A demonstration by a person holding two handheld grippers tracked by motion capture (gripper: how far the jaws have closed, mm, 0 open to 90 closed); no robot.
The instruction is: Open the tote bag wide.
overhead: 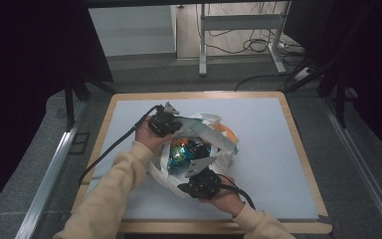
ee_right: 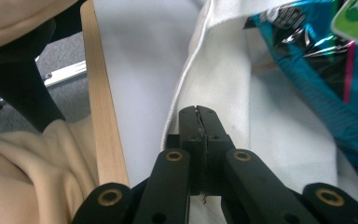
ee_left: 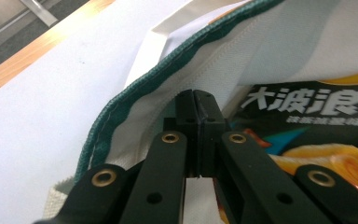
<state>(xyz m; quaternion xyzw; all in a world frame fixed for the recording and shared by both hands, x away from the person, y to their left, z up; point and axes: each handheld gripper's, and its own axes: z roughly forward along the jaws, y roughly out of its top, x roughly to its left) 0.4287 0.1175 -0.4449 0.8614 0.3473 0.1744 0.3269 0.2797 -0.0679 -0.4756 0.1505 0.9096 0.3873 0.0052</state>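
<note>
A white tote bag (overhead: 214, 144) lies near the middle of the table (overhead: 288, 164), stuffed with snack packets (overhead: 186, 152), and the step in hand looks like spreading its mouth. The left gripper (ee_left: 195, 100) sits at the bag's far rim, the right gripper (ee_right: 198, 116) at its near rim — each with jaws clamped tight on a fold of the bag's cloth, no gap between them. Next, I judge, the hands should draw apart gently — without the cloth slipping.

both forearms reach in, cream sleeves. left gripper (overhead: 171, 121) farther out, jaws pressed together. right gripper (overhead: 195, 175) nearer the person, jaws likewise closed. the two grippers angle toward each other.
</note>
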